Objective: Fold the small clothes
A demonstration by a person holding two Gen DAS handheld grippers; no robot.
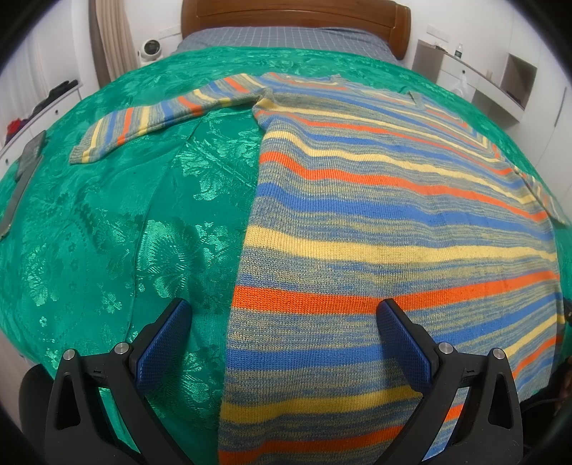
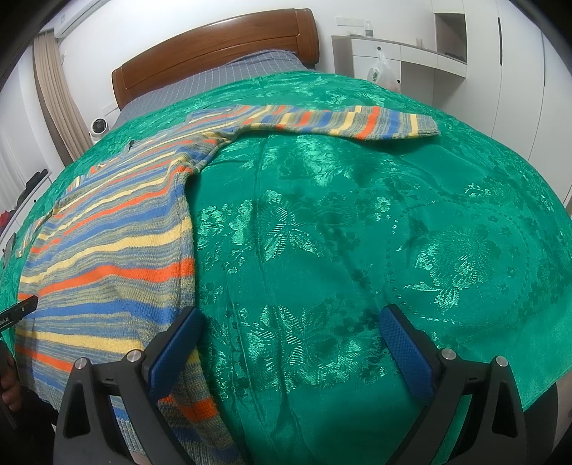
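the left gripper [image 1: 282,343] is hanging with its blue-padded fingers [image 1: 164,343] spread wide and holding nothing, one finger over the green cloth and the other over the knit, so the sweater's left side edge is running up between them. the right gripper [image 2: 289,347] is likewise gaping wide and empty, its left finger [image 2: 175,354] sitting over the sweater's right side edge near the hem and the other over bare cloth.

the striped sweater [image 1: 393,214] is lying flat and face up on the green bedspread [image 2: 393,250], hem toward the grippers and neckline toward the wooden headboard [image 1: 293,18]. the left sleeve [image 1: 161,114] is stretching straight out to the side, and in the right wrist view the right sleeve [image 2: 339,120] is doing the same on the other side. nothing looks folded yet.

judging by the ribbed weave, the sweater is looking soft, limp and fairly thick, light enough to lift but likely to sag and stretch wherever it is pinched. the satin-like bedspread is looking slick, so the knit may be sliding rather than staying put when dragged. sensible holds seem to be the cuff of a sleeve, or the side edge at the hem corner and at the shoulder, taking both layers together so the fold comes over evenly.
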